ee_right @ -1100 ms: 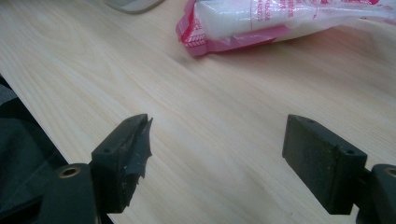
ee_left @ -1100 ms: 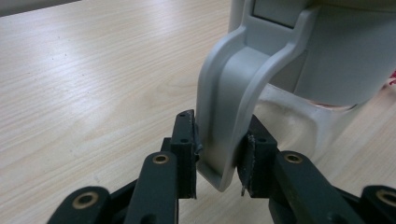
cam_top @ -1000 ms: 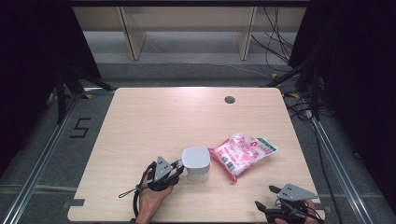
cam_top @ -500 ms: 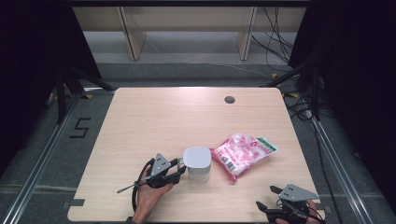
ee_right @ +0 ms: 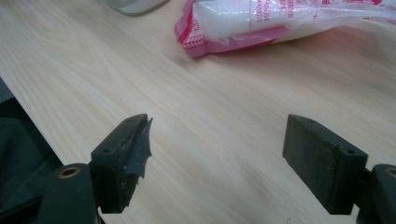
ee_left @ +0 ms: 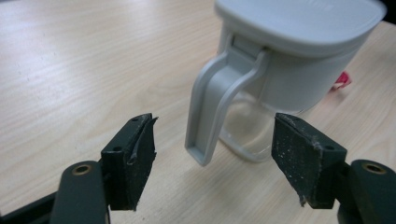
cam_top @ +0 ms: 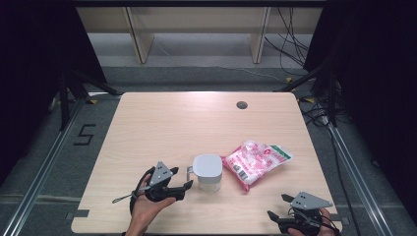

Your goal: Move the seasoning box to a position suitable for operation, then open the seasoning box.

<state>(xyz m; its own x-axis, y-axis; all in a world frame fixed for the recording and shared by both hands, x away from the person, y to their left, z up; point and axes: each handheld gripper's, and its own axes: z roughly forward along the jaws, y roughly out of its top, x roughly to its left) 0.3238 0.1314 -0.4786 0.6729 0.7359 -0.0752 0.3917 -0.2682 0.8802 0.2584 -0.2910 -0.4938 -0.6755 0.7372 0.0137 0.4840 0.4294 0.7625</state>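
A small jug [cam_top: 207,169] with a grey lid [ee_left: 299,28] and a clear body stands on the wooden table [cam_top: 187,123], near its front. Its grey handle [ee_left: 210,107] points toward my left gripper [cam_top: 186,187]. The left gripper's [ee_left: 215,140] jaws have just been opening. They stand wide on either side of the handle's lower end, and the pads do not touch it. A pink and white bag [cam_top: 256,161] lies to the right of the jug. At the front right corner, my right gripper [cam_top: 276,220] is open over bare wood, with the bag [ee_right: 261,23] farther ahead of it.
A dark round grommet hole [cam_top: 241,104] sits near the table's far edge. The table's front edge [cam_top: 196,231] runs just below both hands. Shelf legs and cables stand on the floor beyond the table.
My left gripper's jaws have spread apart at the jug's handle, and the gripper has drawn back slightly to the left. The jug, the bag and the right gripper keep their places.
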